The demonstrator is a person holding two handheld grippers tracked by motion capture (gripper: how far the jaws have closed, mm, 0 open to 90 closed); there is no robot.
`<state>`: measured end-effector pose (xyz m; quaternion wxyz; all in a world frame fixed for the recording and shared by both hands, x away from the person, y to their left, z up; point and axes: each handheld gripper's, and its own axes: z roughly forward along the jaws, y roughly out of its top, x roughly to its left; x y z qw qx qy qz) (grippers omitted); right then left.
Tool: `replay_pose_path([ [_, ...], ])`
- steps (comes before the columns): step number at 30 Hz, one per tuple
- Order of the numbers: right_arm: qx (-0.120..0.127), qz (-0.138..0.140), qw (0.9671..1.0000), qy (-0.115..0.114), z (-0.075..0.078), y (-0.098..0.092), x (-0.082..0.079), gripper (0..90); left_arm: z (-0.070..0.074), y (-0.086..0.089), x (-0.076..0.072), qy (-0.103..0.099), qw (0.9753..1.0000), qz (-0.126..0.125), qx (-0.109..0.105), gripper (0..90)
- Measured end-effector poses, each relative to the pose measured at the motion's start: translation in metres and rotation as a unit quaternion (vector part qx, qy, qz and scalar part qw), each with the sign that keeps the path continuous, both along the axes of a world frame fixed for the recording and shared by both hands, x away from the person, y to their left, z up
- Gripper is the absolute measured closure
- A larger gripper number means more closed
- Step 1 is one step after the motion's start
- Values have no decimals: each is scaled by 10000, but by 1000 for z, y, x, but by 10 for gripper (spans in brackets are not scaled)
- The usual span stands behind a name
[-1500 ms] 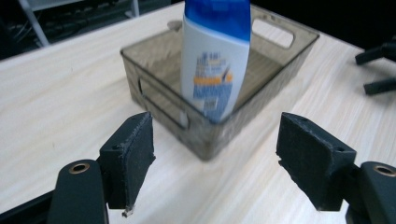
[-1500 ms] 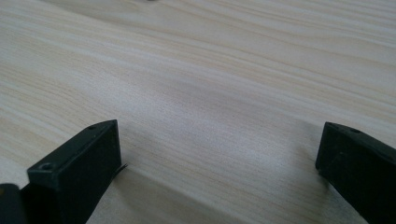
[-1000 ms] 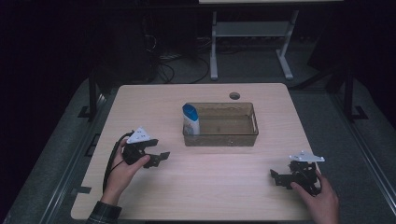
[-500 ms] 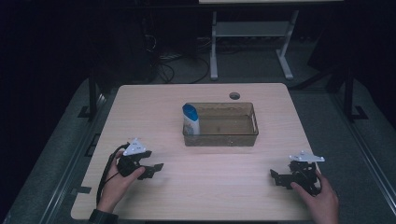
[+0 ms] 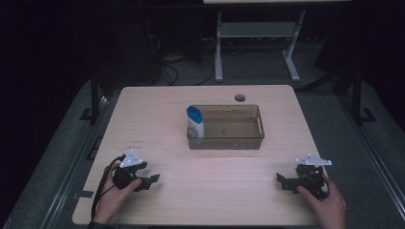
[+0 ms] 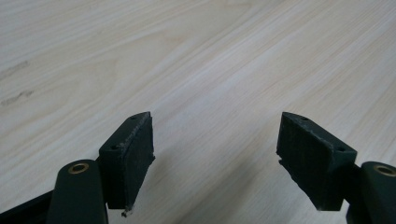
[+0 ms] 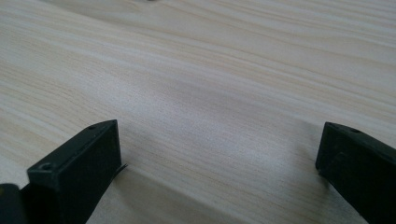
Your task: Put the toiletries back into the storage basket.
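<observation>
You had a light wooden bench [image 5: 157,109] | round cable hole [image 5: 239,98] near its far edge | grey floor [image 5: 57,157] around it | white-framed stand [image 5: 258,33] behind | tangled cables [image 5: 184,59] on the floor beyond.

A dim lab or workshop; bare wooden desk [image 5: 157,109] centre frame; tangled cables [image 5: 184,64] and metal stand [image 5: 258,33] on grey floor along the top.

The high view is dim, with darkness around the evenly lit worktop [image 5: 210,191]. Both gripper views are brighter and soft; close claw tips blur, casting faint shadows on the wood.
</observation>
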<state>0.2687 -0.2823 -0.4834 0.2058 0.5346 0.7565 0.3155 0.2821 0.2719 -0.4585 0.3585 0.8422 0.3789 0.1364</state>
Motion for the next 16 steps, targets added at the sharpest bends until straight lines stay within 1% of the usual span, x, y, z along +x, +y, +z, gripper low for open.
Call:
replay_pose_path([
  [9, 0, -1, 10000, 0, 0, 0, 0, 0, -6, 9, -6, -17, 9998, 157, -96, 263],
  [13, 0, 0, 10000, 0, 0, 0, 0, 0, -10, 11, -7, -3, 9999, 169, -21, 253],
  [14, 0, -1, 10000, 1, 0, 0, 0, 0, -11, 11, -8, -43, 9998, 172, -9, 244],
  [16, -1, 2, 10000, -2, 0, 0, 0, 0, -11, 11, -9, -61, 9998, 187, -15, 244],
])
